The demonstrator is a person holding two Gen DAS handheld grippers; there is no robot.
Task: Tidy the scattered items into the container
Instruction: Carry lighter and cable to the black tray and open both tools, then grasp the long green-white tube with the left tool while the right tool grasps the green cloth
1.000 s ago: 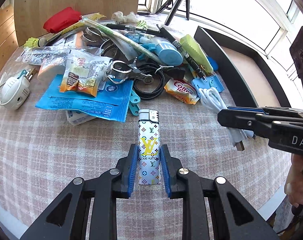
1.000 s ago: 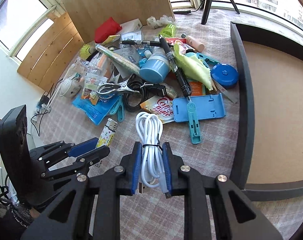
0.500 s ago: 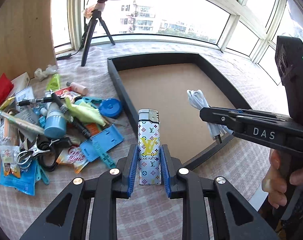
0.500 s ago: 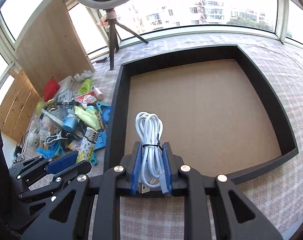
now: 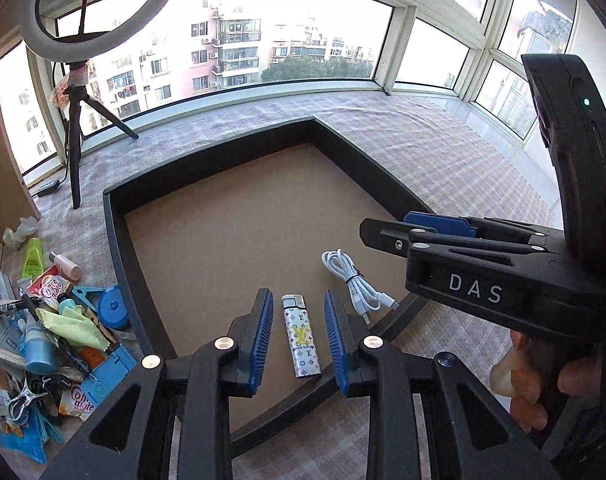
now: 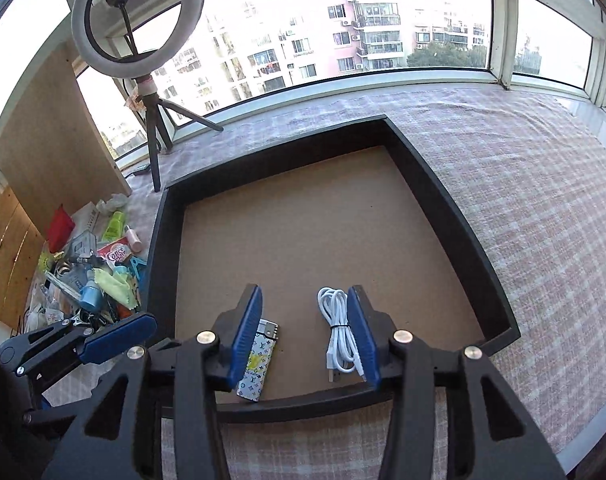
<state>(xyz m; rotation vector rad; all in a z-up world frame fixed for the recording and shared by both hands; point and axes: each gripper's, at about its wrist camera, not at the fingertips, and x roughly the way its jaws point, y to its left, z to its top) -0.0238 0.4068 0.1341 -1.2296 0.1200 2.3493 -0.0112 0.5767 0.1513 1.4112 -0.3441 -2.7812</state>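
Observation:
A white lighter (image 5: 301, 336) with a coloured monogram print lies flat on the brown floor of the black-walled tray (image 5: 115, 220), near its front wall. My left gripper (image 5: 297, 300) hangs above it, jaws opening, and the blue pads stand clear of the lighter on both sides. A bundled white cable (image 5: 353, 286) lies on the tray floor just right of the lighter. In the right wrist view my right gripper (image 6: 305, 292) is over the tray (image 6: 455, 216), jaws opening and nothing pressed between the pads. The cable (image 6: 337, 328) rests below beside the right pad, the lighter (image 6: 259, 360) under the left one.
A heap of scattered items (image 5: 55, 340) lies on the checked cloth left of the tray, also visible in the right wrist view (image 6: 91, 276). A ring light on a tripod (image 6: 155, 140) and a wooden board (image 6: 51, 152) stand behind it. A person's hand (image 5: 523, 376) holds the right gripper.
Both grippers swung from the heap over to the tray. The left let go of the lighter and the right let go of the cable; both items now lie on the tray floor.

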